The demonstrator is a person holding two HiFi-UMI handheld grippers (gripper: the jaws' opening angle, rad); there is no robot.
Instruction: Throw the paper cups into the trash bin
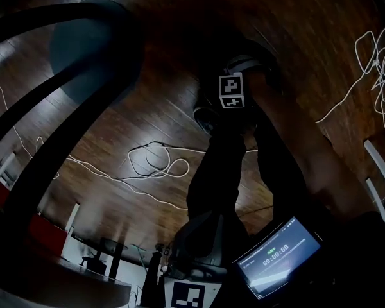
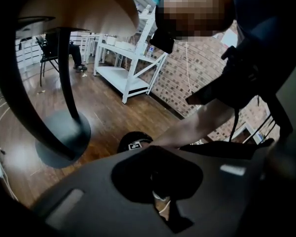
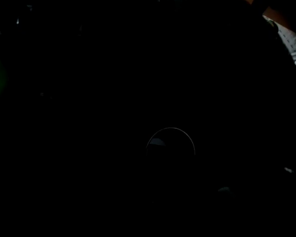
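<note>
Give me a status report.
Right gripper down by the floor, its view black. Left gripper: jaws unclear. No cups or bin seen. Cables on floor.

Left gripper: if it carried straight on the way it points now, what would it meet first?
Most likely the right gripper, which shows just beyond the left gripper's closed jaws, low over the wooden floor. Depth is unclear, so it might pass it and meet the floor.
</note>
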